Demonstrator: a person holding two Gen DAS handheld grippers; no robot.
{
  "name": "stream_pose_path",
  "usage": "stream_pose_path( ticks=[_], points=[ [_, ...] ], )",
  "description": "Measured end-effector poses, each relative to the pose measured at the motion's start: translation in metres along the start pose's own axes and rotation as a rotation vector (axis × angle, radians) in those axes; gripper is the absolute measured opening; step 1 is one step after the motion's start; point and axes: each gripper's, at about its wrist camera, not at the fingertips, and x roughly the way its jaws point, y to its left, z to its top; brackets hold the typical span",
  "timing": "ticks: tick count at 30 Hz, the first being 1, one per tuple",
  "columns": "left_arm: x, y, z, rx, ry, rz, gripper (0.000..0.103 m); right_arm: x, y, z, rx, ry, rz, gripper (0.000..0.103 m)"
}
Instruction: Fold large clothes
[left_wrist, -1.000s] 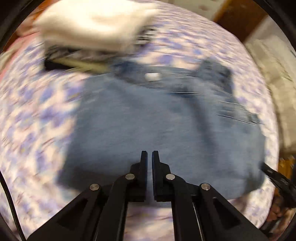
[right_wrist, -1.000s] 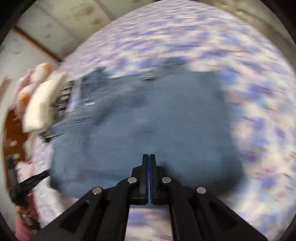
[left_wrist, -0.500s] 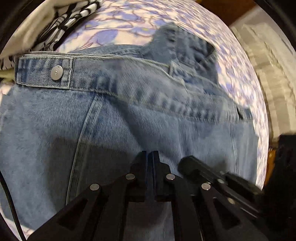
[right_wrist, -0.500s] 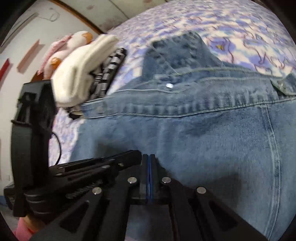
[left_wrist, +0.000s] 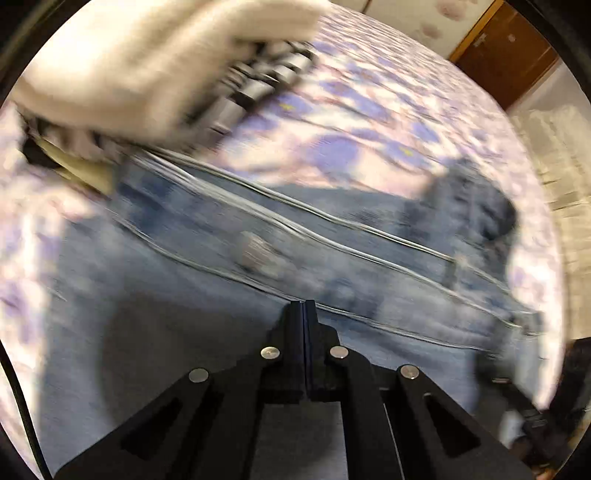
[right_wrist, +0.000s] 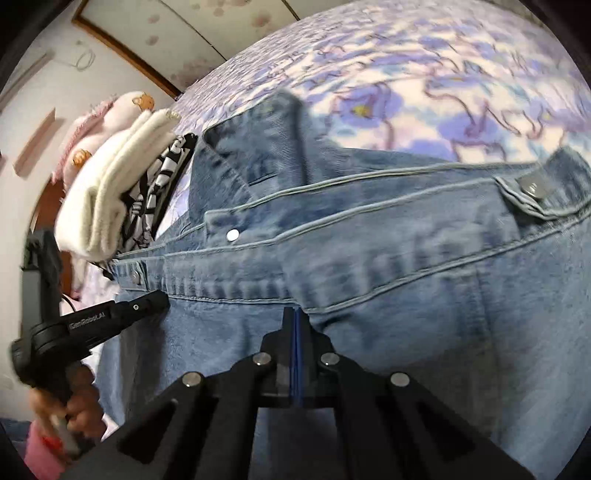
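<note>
A folded blue denim jacket (right_wrist: 369, 240) lies on the floral purple bedspread (right_wrist: 443, 92); it also fills the blurred left wrist view (left_wrist: 184, 295). My right gripper (right_wrist: 295, 314) is shut and empty, its tips low over the denim just below a stitched seam. My left gripper (left_wrist: 303, 306) is shut and empty too, close over the denim near a seam. In the right wrist view the left gripper (right_wrist: 159, 301) shows at the left edge of the jacket, held by a hand.
A stack of folded clothes, white (right_wrist: 110, 184) on top of a black-and-white striped piece (right_wrist: 159, 184), lies beside the jacket's collar; it shows blurred in the left wrist view (left_wrist: 147, 62). A pink plush toy (right_wrist: 99, 129) sits behind it. A wooden door (left_wrist: 506, 48) stands beyond the bed.
Both grippers came down close to the jacket and now slide over the denim toward its seams. The left view has swung and blurred; the folded stack is back in its view.
</note>
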Motion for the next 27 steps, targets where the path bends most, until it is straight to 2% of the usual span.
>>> stream_pose_path(
  ticks=[1,3,4,7,11,14,18,20,22,25,27],
  points=[
    [-0.001,0.006,0.002,0.016,-0.01,0.028,0.001,-0.003,-0.003,0.001,-0.011,-0.001,0.001,0.0],
    [0.001,0.02,0.003,-0.006,0.0,-0.031,0.001,-0.009,-0.006,0.002,-0.056,-0.005,-0.042,0.0],
    [0.001,0.024,0.002,-0.015,-0.001,-0.021,0.001,-0.011,-0.008,0.002,-0.068,0.0,-0.041,0.0],
    [-0.002,0.035,0.003,0.025,-0.038,0.083,0.001,-0.013,-0.013,0.003,-0.063,0.008,-0.019,0.0],
    [-0.002,0.06,0.008,-0.039,-0.032,0.075,0.001,-0.018,-0.015,0.002,-0.083,0.016,-0.025,0.0],
    [0.0,0.075,0.011,-0.058,-0.038,0.091,0.001,-0.024,-0.02,0.001,-0.046,0.02,-0.004,0.0],
    [0.005,0.089,0.013,-0.065,-0.035,0.07,0.001,-0.032,-0.022,0.0,-0.064,0.012,-0.055,0.0],
    [0.001,0.089,0.005,-0.05,-0.046,0.112,0.001,-0.032,-0.026,0.001,-0.071,0.015,-0.118,0.0],
    [-0.008,0.093,-0.003,-0.029,-0.06,0.166,0.001,-0.04,-0.035,0.003,-0.036,0.0,-0.124,0.0],
    [-0.011,0.107,-0.004,-0.057,-0.053,0.124,0.001,-0.046,-0.046,0.006,-0.004,0.002,-0.126,0.002],
    [-0.012,0.109,-0.002,-0.072,-0.041,0.12,0.001,-0.051,-0.052,0.008,0.001,-0.004,-0.157,0.002]
  ],
)
